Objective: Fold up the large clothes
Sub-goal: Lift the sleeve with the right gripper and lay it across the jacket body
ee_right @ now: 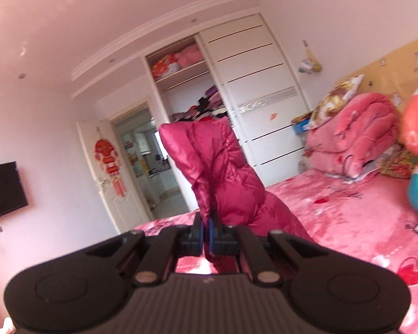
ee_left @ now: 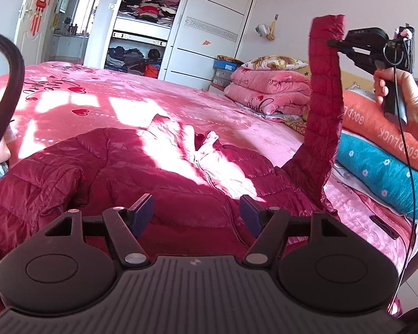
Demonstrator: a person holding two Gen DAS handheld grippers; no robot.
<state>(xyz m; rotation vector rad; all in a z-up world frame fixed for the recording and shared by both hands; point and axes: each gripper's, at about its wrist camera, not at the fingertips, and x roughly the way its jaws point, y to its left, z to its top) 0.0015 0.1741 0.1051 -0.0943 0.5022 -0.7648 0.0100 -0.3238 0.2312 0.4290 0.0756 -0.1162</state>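
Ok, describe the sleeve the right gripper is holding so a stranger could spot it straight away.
Start at the pink bed, where a dark red quilted jacket lies spread out. On its right side, one sleeve rises upright, pinched near the cuff by the right gripper. It is the only part lifted off the bed.

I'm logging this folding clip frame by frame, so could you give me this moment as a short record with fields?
garment: dark red quilted jacket, body spread on the bed
sleeve: one sleeve lifted upright above the bed
right gripper: fingers shut on the sleeve near its cuff
left gripper: fingers open, above the jacket's body, holding nothing
surface: pink bedspread with hearts
nearby: folded pink quilt by the headboard, open wardrobe behind
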